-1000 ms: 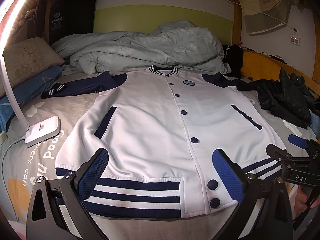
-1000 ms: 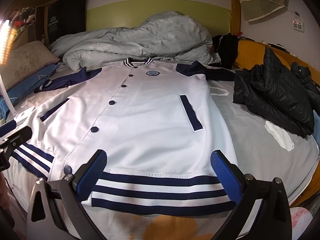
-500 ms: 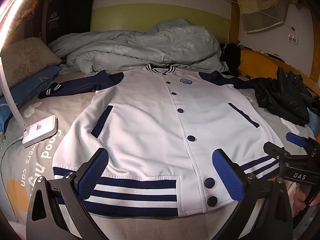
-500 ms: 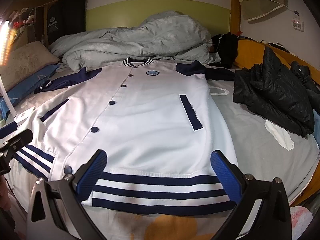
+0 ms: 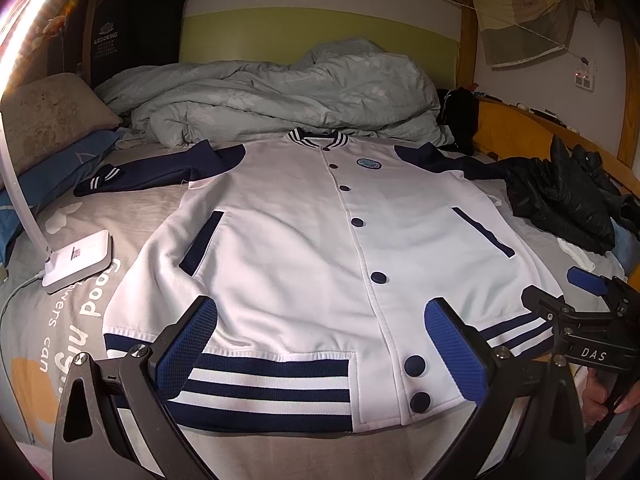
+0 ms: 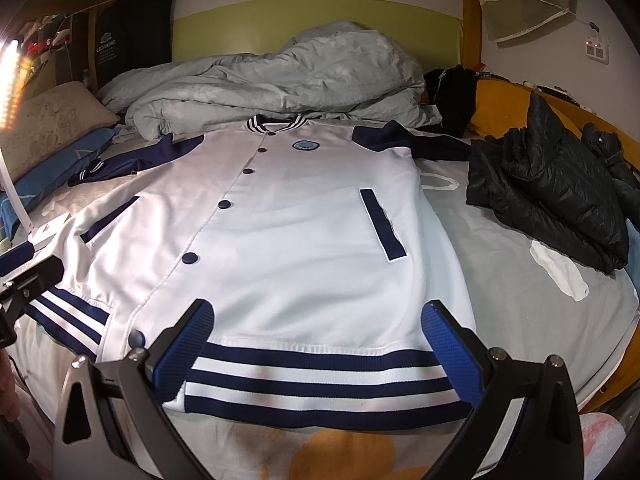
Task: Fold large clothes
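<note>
A white varsity jacket with navy sleeves, navy buttons and a striped hem lies flat, front up, on the bed, collar at the far end; it fills the right wrist view too, as the same jacket. My left gripper hovers open over the hem's left half, holding nothing. My right gripper hovers open over the hem's right half, also empty. The right gripper's body shows at the right edge of the left wrist view, held by a hand.
A crumpled grey duvet lies beyond the collar. A black puffer jacket is heaped on the right, with a white cloth near it. A white desk lamp base and pillows sit on the left.
Both grippers stay open over the hem. The left wrist view has shifted slightly, so the jacket sits a bit further left and lower in it; the right view is almost unchanged.
</note>
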A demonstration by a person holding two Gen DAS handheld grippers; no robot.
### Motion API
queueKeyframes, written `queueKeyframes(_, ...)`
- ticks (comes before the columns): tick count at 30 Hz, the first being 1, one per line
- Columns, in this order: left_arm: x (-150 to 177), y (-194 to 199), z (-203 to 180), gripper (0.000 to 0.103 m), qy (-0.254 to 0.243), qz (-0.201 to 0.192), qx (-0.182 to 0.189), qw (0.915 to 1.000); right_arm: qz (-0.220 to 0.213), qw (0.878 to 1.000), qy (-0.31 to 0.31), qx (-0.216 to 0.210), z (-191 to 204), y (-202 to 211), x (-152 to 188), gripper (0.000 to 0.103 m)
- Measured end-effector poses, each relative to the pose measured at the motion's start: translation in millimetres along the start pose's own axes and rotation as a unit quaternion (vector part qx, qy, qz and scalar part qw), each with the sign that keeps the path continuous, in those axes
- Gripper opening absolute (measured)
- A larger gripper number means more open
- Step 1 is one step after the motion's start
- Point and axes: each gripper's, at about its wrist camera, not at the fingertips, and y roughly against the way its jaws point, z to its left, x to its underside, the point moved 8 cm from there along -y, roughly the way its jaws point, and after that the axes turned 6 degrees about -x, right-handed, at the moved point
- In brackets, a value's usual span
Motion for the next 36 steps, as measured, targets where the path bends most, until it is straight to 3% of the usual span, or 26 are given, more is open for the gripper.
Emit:
queueKeyframes(13,0,2,-5,0.103,-0.004,0.001,0.017,0.9998,0.000,1.000,0.000,-0.001,1,0,0,0.103)
queueKeyframes(28,5,-4,-2,0.103,-0.021,0.003,-0.013,0.9997,0.003,1.000,-0.001,-0.003,3,-1,1,0.103)
queueKeyframes(33,2,7,8,0.102,-0.025,-0.044,-0.069,0.9963,0.008,1.000,-0.019,-0.010,2,4,5,0.103)
queueKeyframes(36,8,13,11,0.102,-0.012,-0.049,-0.057,0.9971,0.004,0.998,-0.060,-0.037,1,9,18,0.103)
